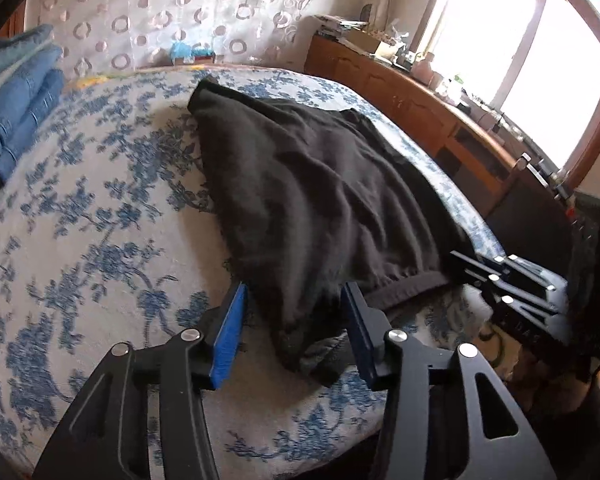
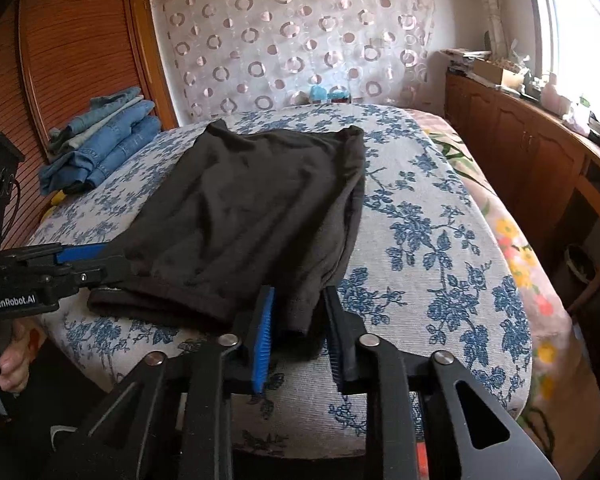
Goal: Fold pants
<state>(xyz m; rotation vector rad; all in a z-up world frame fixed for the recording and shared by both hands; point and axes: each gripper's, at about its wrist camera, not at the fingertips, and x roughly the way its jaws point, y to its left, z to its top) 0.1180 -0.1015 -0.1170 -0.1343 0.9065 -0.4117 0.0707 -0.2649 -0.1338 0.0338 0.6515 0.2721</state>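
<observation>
Both wrist cameras sit low at the bed's point(image 1: 80, 240) near edge, facing the curtained wall point(image 2: 300, 40); both see the dark pants point(image 2: 240, 208).

The left gripper point(image 1: 294, 334) has its jaws spread apart, one blue pad on either side of the near corner of the dark brown, wrinkled fabric pants point(image 1: 311, 200); whether the pads touch the cloth cannot be told. The pants lie folded on the bed with a white and blue floral cover point(image 1: 100, 220) and stretch away ahead of the jaws. To the right of the jaws, the right gripper point(image 1: 511, 280) sits at the pants' waistband edge. Far ahead and left of the jaws is a stack of folded blue denim clothes point(image 1: 16, 112). Beyond the bed on the right runs a brown wooden cabinet point(image 1: 399, 96).
</observation>
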